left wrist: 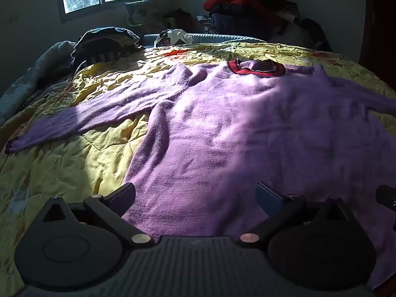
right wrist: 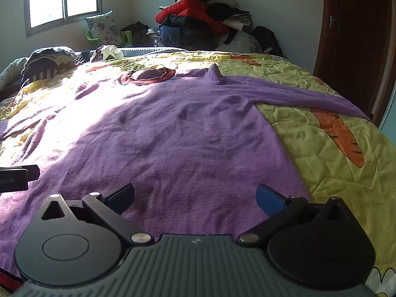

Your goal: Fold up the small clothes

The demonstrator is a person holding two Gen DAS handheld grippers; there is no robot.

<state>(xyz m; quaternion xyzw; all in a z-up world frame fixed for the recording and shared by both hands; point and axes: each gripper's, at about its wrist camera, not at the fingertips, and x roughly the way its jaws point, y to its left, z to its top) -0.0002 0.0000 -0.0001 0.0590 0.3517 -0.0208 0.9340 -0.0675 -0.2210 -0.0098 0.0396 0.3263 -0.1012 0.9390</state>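
A purple knit sweater (left wrist: 222,128) with a red-trimmed collar (left wrist: 257,68) lies flat on the yellow quilt (left wrist: 74,153), sleeves spread to both sides. My left gripper (left wrist: 195,193) stands open just above the sweater's lower left part, nothing between its fingers. In the right wrist view the same sweater (right wrist: 178,133) stretches ahead, its right sleeve (right wrist: 304,94) reaching towards the bed's edge. My right gripper (right wrist: 195,194) is open over the lower right part of the sweater, holding nothing. The left gripper's side (right wrist: 17,178) shows at the left margin.
A heap of dark clothes (left wrist: 104,42) sits at the bed's far left. Piled jackets, one red (right wrist: 198,17), stand beyond the bed against the wall. A brown door (right wrist: 356,37) is at the right, a window (right wrist: 61,0) at the back left.
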